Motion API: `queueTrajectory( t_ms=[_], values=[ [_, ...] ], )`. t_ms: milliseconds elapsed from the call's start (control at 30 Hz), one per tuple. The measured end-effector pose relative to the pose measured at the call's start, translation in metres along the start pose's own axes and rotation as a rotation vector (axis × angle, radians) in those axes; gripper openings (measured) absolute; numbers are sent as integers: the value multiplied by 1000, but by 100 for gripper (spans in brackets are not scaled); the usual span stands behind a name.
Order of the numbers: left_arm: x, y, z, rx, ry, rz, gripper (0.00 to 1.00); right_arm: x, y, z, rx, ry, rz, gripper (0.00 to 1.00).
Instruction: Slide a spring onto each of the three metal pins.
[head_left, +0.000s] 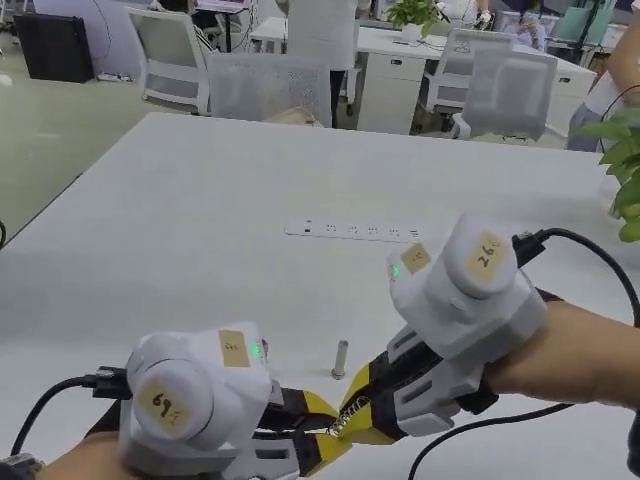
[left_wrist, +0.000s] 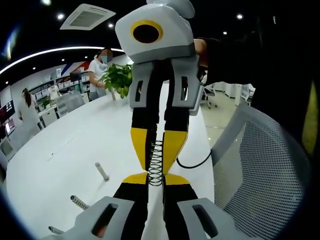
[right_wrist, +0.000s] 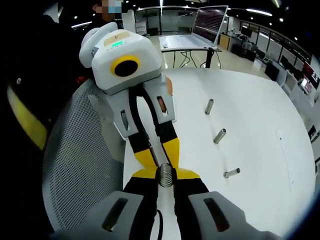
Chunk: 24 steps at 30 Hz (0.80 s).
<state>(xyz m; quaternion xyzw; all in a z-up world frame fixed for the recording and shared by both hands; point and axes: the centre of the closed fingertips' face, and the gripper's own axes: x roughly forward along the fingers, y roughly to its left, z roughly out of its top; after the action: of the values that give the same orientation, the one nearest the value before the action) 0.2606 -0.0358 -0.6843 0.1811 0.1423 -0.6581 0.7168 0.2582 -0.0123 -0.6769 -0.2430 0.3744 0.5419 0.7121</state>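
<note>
A small metal spring (head_left: 343, 420) hangs above the table's near edge, gripped from both ends. My left gripper (left_wrist: 156, 182) is shut on its near end, and my right gripper (left_wrist: 157, 150) faces it, shut on the spring (left_wrist: 156, 162) along its length. In the right gripper view the spring (right_wrist: 166, 176) appears end-on between my right gripper's (right_wrist: 166, 178) yellow tips, with the left gripper (right_wrist: 159, 159) opposite. One upright metal pin (head_left: 340, 360) stands just beyond the tips. Three pins stand in a row (right_wrist: 209, 106) (right_wrist: 220, 135) (right_wrist: 231, 173); two look ribbed, as if carrying springs.
A white power strip (head_left: 355, 231) lies flat mid-table. A mesh office chair (left_wrist: 265, 170) sits close to the table's edge beside the grippers. A potted plant (head_left: 625, 170) stands at the right edge. Cables (head_left: 590, 255) trail from both grippers. People stand in the background.
</note>
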Motion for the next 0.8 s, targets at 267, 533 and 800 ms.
queueTrajectory(
  t_ms=[267, 533, 800],
  values=[
    [-5, 2, 3, -15, -16, 16, 3, -2, 1, 6, -9, 13, -9, 8],
    [-11, -1, 2, -37, -17, 25, 6, -4, 4, 11, -13, 22, -15, 8],
    [-16, -5, 3, -64, -23, 28, 10, -9, 7, 14, -17, 32, -32, 8]
  ],
)
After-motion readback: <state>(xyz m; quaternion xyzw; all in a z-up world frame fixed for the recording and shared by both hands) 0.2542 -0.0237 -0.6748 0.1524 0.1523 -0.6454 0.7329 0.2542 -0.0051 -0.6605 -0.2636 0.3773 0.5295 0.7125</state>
